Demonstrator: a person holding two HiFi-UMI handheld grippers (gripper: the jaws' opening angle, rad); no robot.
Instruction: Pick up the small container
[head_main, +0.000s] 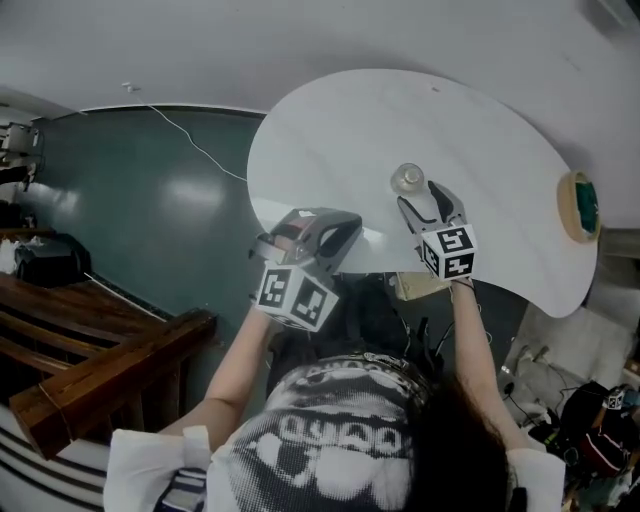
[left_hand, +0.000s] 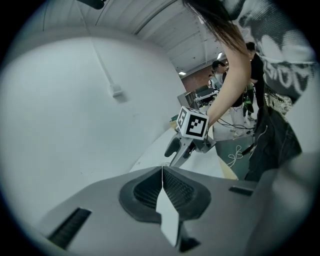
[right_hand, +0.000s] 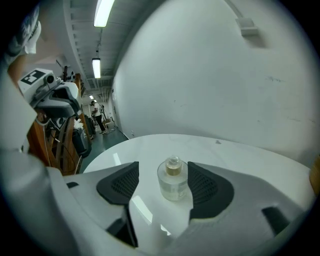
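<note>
The small container is a clear, round glass jar with a narrow stopper, standing upright on the white table. In the right gripper view the container stands between the two dark pads, close to the right pad, with a gap to the left one. My right gripper is open around it. My left gripper hovers over the table's near edge, jaws shut with nothing in them; in its own view its pads meet, and my right gripper shows beyond them.
A tape roll with a green centre lies near the table's right edge. A wooden bench stands at the lower left on the green floor, where a white cable trails. Bags and cables lie below the table's near side.
</note>
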